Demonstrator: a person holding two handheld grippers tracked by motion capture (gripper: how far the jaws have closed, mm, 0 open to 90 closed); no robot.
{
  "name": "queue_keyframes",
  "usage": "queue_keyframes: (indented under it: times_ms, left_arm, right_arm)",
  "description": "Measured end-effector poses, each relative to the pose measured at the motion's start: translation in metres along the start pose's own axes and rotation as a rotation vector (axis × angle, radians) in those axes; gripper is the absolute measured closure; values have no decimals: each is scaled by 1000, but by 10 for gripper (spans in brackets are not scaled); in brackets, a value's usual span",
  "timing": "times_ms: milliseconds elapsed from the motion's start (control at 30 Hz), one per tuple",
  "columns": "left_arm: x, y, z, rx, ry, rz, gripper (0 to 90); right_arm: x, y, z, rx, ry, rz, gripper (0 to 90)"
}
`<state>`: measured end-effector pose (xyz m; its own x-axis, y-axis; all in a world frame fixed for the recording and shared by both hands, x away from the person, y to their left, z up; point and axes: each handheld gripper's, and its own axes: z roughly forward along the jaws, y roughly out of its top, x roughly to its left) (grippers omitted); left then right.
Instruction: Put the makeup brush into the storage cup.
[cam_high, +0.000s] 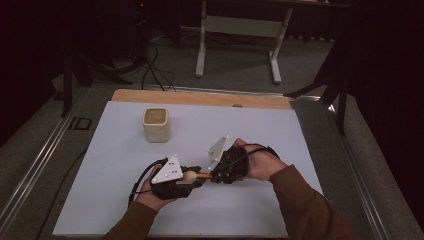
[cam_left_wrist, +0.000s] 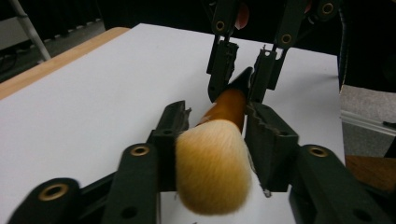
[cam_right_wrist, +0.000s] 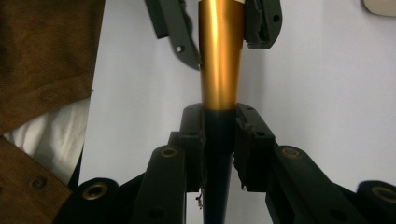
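A makeup brush (cam_high: 192, 175) with a pale bristle head, gold ferrule and black handle is held level above the white mat (cam_high: 115, 165), between both grippers. My left gripper (cam_high: 198, 179) closes on the ferrule just behind the bristles (cam_left_wrist: 212, 172); in the left gripper view its jaws flank the gold ferrule (cam_left_wrist: 226, 105). My right gripper (cam_high: 212, 176) is shut on the black handle (cam_right_wrist: 218, 154), with the ferrule (cam_right_wrist: 219, 56) running away from it toward the left gripper (cam_right_wrist: 219, 32). The two grippers face each other, tips almost touching.
A cream square cup (cam_high: 156, 124) stands upright at the mat's back left, apart from the hands. A wooden table edge (cam_high: 200, 97) runs behind the mat. A brown sleeve (cam_right_wrist: 46, 56) lies to the left in the right gripper view.
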<state>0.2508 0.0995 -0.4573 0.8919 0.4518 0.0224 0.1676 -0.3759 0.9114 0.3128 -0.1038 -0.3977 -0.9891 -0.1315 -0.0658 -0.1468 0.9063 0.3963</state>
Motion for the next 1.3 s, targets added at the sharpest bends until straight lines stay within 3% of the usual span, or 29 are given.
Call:
queue_keyframes:
  times_ms: [200, 433, 467, 600, 1067, 1300]
  left_arm:
    - [-5, -1, 0, 18, -15, 38, 673]
    - [-8, -1, 2, 46, -11, 61, 703]
    - [-9, -1, 2, 49, -11, 61, 704]
    - [-8, -1, 1, 56, -6, 56, 705]
    - [-2, -1, -5, 61, 29, 22, 705]
    - [2, -1, -10, 65, 52, 8, 705]
  right_arm:
    - [-1, -1, 1, 19, 14, 4, 723]
    - [-3, -3, 5, 45, -6, 21, 630]
    - [-4, -3, 6, 54, -16, 32, 576]
    - [-5, -4, 6, 57, -33, 42, 509]
    - [-3, -11, -4, 13, -86, 78, 372]
    - [0, -18, -8, -23, -111, 102, 349]
